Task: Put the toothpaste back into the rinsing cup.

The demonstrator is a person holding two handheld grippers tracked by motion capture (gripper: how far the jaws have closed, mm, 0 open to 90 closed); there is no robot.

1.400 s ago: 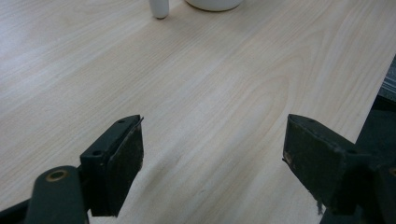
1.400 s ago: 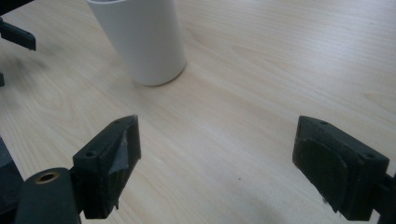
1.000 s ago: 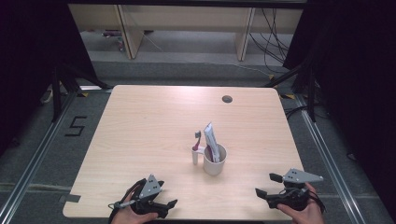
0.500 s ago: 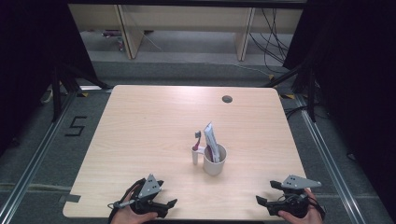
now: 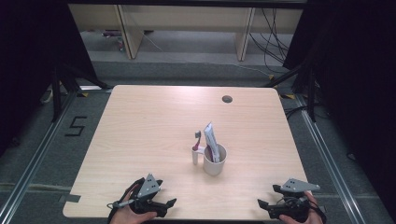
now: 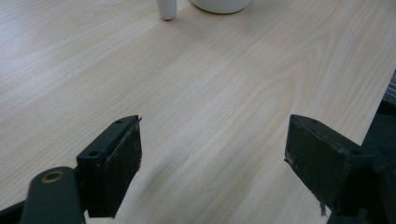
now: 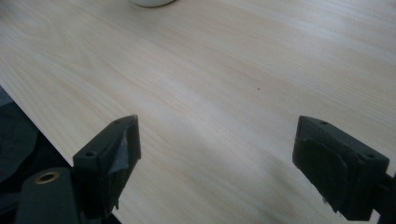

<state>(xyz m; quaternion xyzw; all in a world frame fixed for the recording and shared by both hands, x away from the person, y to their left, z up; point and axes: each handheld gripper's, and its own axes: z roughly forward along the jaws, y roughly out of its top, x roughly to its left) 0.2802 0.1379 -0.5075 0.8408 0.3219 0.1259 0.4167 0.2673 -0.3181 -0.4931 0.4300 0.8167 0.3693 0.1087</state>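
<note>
Cup, white and round, stood upright near the middle of the surface, a little to the right. A toothpaste tube stuck up out of it. A toothbrush stood just beside the cup on its left side, upright on its white base, and I could not tell if the two touched.

The left tool sat at the near edge of the surface, to the left of the cup and well apart from it. A hand held it from below. In the left gripper view the left tool had its jaws spread wide with nothing but bare wood between them. The bottom of the cup and the foot of the toothbrush showed far off at the top of that view.

The right tool sat at the near right corner of the surface, also well apart from the cup. In the right gripper view the right tool was wide open too and held nothing. The cup just peeked in at the top edge.

Compared with a second before, the right tool had slid back toward the near edge. The left tool had hardly moved. The cup, tube and toothbrush stood in the same spot.
</note>
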